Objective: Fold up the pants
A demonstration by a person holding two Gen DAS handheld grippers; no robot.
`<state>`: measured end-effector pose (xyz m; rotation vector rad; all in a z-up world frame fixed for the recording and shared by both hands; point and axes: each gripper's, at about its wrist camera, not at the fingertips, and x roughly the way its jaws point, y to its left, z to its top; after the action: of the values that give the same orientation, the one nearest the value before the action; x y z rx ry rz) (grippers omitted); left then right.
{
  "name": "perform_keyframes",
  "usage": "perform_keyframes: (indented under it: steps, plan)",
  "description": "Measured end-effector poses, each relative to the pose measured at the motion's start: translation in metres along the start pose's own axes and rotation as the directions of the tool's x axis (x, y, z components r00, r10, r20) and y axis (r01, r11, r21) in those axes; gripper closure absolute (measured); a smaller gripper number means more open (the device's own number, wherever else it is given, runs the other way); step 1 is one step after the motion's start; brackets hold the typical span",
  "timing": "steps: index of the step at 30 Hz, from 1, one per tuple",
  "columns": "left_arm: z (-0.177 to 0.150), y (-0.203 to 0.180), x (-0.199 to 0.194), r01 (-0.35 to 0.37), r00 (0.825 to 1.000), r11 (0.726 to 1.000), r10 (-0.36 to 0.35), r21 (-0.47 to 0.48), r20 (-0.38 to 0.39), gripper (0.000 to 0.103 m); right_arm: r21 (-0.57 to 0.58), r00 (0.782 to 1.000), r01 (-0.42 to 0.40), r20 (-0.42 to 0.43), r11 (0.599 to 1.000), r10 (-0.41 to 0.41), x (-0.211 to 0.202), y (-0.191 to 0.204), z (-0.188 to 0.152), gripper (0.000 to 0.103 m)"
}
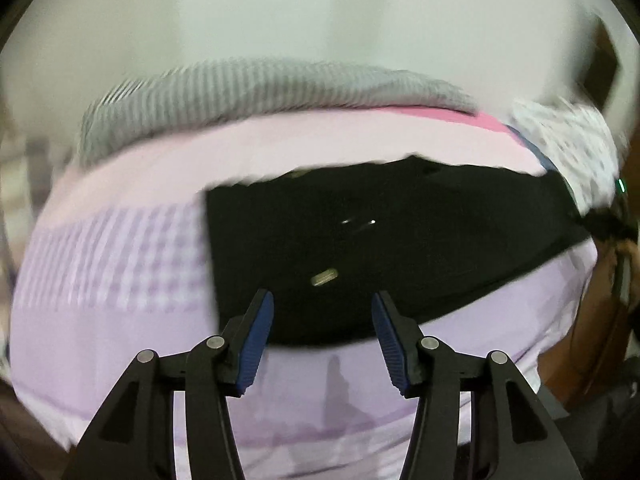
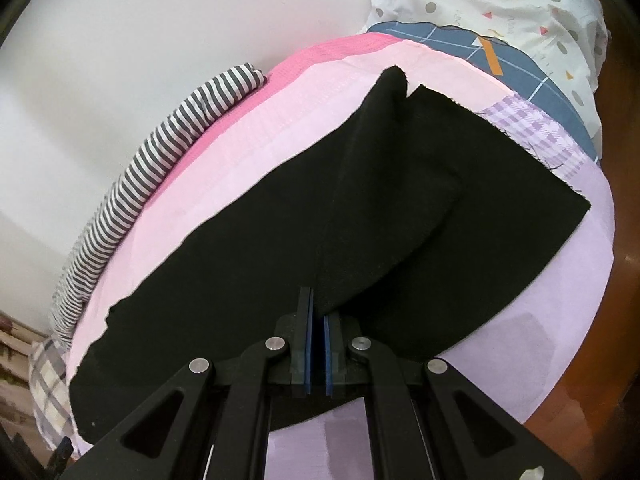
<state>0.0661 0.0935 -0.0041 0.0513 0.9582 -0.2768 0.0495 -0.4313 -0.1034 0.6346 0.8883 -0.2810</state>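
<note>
A: So, the black pants [image 2: 256, 264] lie spread across the pink and lilac bedsheet [image 2: 240, 128], with one layer lifted into a ridge that runs down to the right gripper [image 2: 319, 316]. How will they handle?

B: Soft and limp, I'd judge, and light enough to lift by one edge. They sag wherever nothing holds them, so a pinch at a hem or a corner looks better than one mid-panel. The far edges look raw and a little frayed.

A: And the fingers?

B: The right gripper's blue pads [image 2: 308, 344] are pressed together on a fold of the cloth. The left gripper [image 1: 322, 312] stands about half open over the near edge of the pants [image 1: 400, 248], with nothing between its fingers [image 1: 256, 344]. That view is blurred.

A: What is around it?

B: A bed, by the look of it. A grey striped cloth [image 2: 152, 160] lies bunched along the far side against a pale wall [image 2: 120, 40]. A white spotted pillow [image 2: 500, 8] sits at the far right corner on a blue checked fabric [image 2: 540, 92], and brown wood [image 2: 624, 240] shows at the right
</note>
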Motion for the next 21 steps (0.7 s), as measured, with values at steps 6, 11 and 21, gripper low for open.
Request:
perform_keyframes:
  steps: [6, 11, 21]
  plan:
    - [0.025, -0.117, 0.05, 0.211, 0.977, 0.952, -0.207, 0.22, -0.04, 0.05, 0.027, 0.998, -0.06, -0.012, 0.998, 0.06, -0.004, -0.003, 0.008, 0.1]
    - [0.035, -0.206, 0.094, 0.305, 0.952, 0.886, -0.296, 0.349, -0.081, 0.05, 0.046, 0.995, -0.102, -0.014, 0.994, 0.102, -0.006, -0.004, 0.012, 0.1]
    - [0.038, -0.307, 0.159, 0.212, 0.977, 0.838, -0.18, 0.502, -0.112, 0.05, 0.114, 0.981, -0.19, -0.028, 0.975, 0.194, -0.007, -0.015, 0.015, 0.1]
